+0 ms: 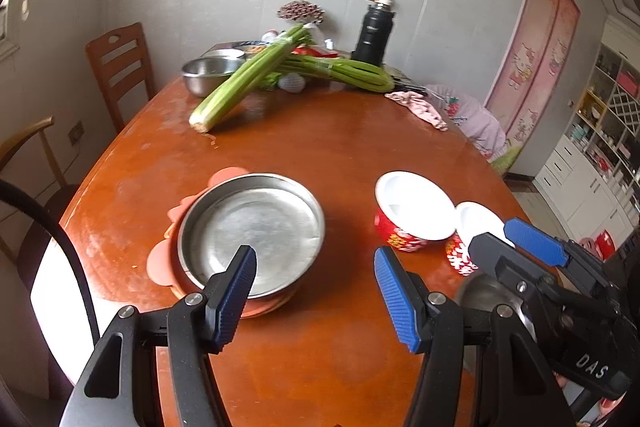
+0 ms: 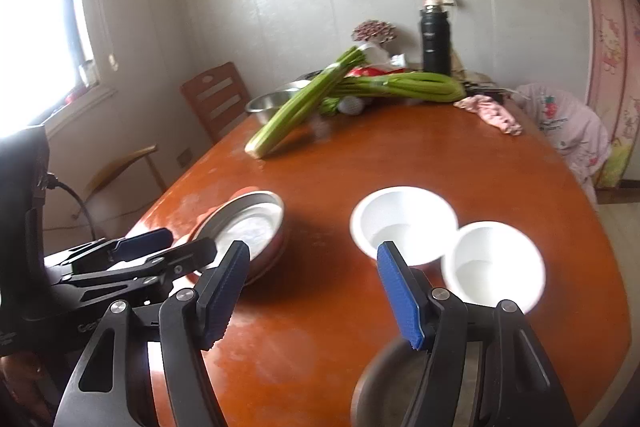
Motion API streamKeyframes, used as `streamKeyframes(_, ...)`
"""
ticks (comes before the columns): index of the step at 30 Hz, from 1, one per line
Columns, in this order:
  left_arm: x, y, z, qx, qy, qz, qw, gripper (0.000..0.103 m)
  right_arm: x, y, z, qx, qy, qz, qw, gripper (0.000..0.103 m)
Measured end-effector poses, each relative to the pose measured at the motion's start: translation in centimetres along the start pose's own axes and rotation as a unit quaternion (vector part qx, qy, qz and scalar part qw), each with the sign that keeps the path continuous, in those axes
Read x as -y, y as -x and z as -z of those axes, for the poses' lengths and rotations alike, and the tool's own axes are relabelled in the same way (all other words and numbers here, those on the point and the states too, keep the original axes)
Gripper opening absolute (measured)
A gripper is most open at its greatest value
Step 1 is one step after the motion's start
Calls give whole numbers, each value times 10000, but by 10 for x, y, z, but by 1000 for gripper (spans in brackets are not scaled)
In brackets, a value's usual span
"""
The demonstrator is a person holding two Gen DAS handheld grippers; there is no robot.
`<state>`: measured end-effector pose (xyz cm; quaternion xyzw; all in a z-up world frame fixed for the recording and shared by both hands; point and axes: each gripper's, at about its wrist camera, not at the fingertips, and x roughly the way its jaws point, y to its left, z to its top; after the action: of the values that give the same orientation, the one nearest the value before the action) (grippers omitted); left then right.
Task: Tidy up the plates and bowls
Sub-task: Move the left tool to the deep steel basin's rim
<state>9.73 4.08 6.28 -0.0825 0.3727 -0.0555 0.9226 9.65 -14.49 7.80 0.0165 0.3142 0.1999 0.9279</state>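
On the orange table [image 1: 320, 147], left to right: the steel plate [image 1: 256, 231] sits empty on a pink mat [image 1: 160, 259]; the left gripper [image 1: 316, 291] and right gripper [image 2: 314, 285] hover part-open, holding nothing; 2 red bowls [image 1: 408, 211] touch, empty. Nudging either could tip both.

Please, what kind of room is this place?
Most likely a home dining room: a wooden dining table with chairs, celery and bowls on it, and a storage cabinet along the side wall.
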Motion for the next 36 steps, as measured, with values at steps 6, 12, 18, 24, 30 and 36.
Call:
streamKeyframes(6, 32, -1, 0, 6, -248, 167, 9996, 63, 22, 23, 3, 174, -108, 136, 9997, 70)
streamKeyframes(12, 64, -5, 6, -11, -447, 388, 9982, 63, 45, 41, 11, 241, -227, 315, 9990, 70)
streamKeyframes(18, 94, -15, 14, -125, -589, 592, 9964, 63, 76, 56, 23, 256, -406, 540, 9974, 70)
streamKeyframes(24, 114, -24, 22, -234, -737, 717, 9944, 64, 107, 67, 37, 207, -628, 753, 9950, 70)
streamKeyframes(30, 125, -34, 29, -372, -761, 742, 9936, 64, 124, 69, 46, 80, -744, 893, 9932, 70)
streamKeyframes(36, 130, -39, 35, -469, -814, 830, 9921, 64, 134, 71, 55, -7, -802, 980, 9919, 70)
